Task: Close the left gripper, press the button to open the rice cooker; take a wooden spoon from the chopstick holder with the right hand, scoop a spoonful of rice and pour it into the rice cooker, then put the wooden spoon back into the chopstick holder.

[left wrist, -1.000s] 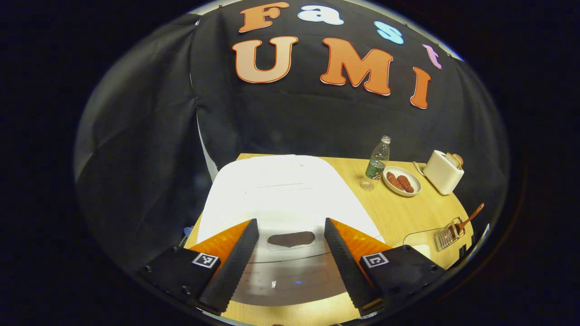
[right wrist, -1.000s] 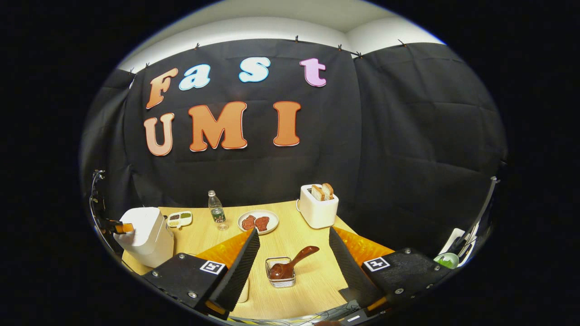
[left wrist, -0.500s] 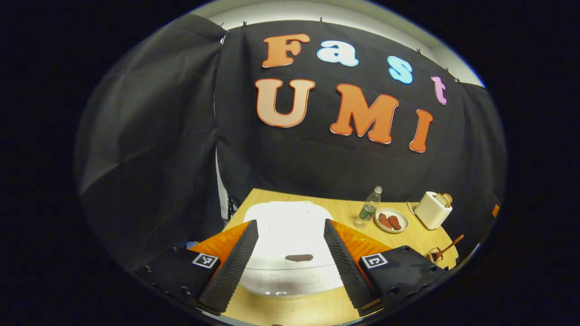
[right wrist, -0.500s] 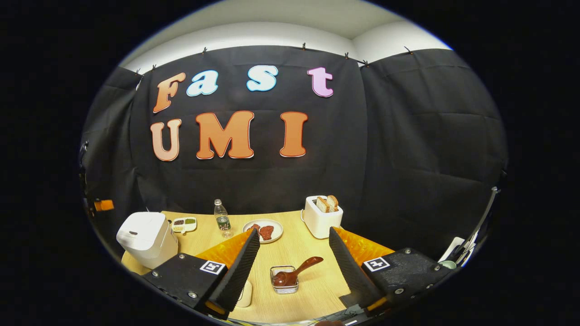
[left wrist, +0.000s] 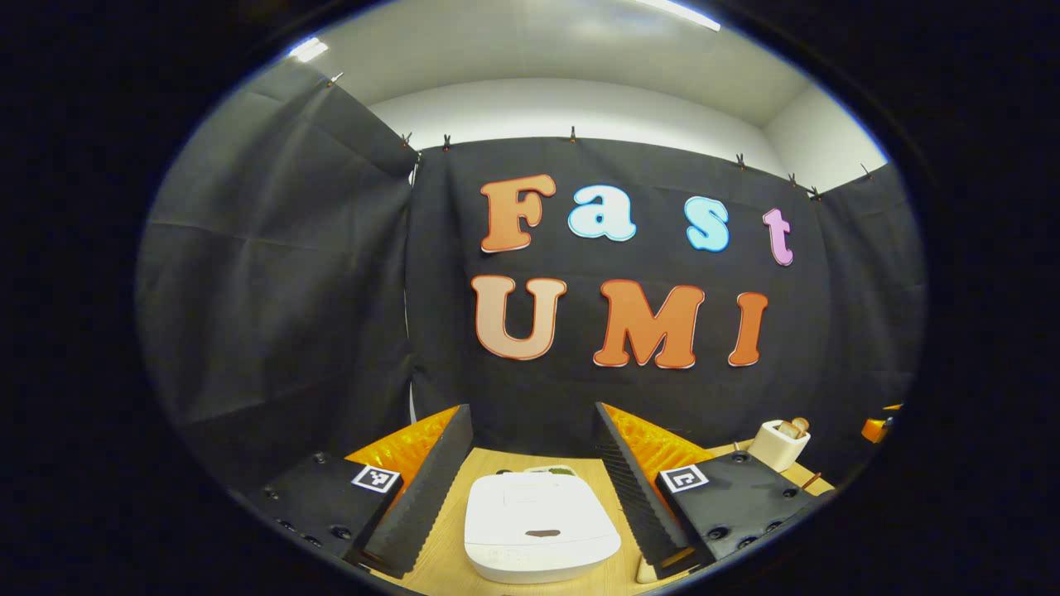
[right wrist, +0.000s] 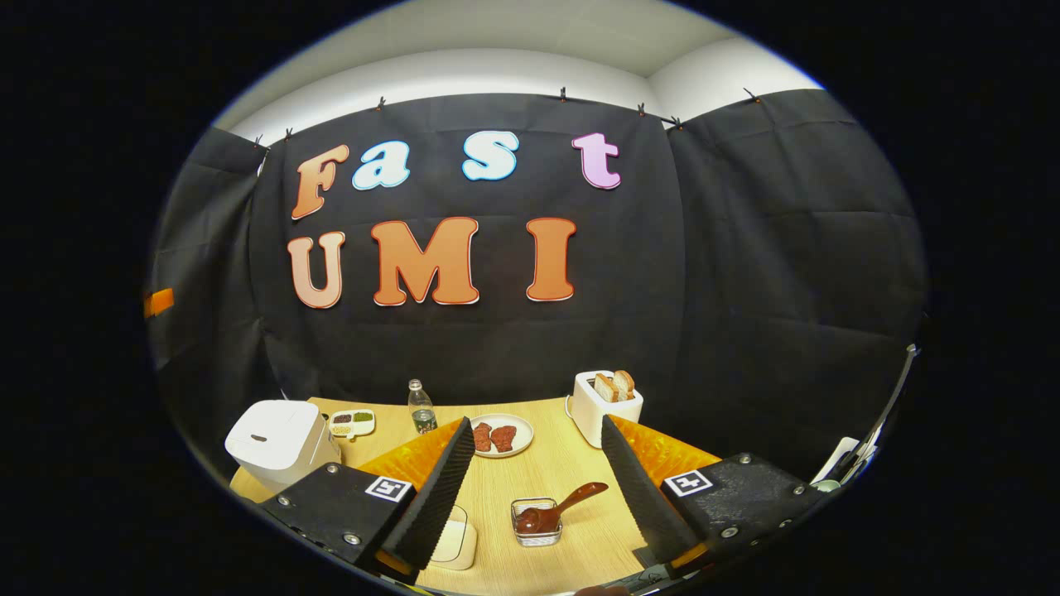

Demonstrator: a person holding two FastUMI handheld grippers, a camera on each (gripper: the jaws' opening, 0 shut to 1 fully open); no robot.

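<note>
Booth interior, as I see it from my two views. Black cloth (right wrist: 745,273): hangs as the back and side walls, creased, clipped along its top edge by small clips (right wrist: 562,93). White wall (left wrist: 580,108): shows above the cloth. Ceiling (left wrist: 538,45): pale, with a bright strip light (left wrist: 675,12) and a second one (left wrist: 308,48) to the left. Table (right wrist: 538,472): light wood grain, set against the cloth, its far edge meeting the back wall. Floor: I cannot see it.
</note>
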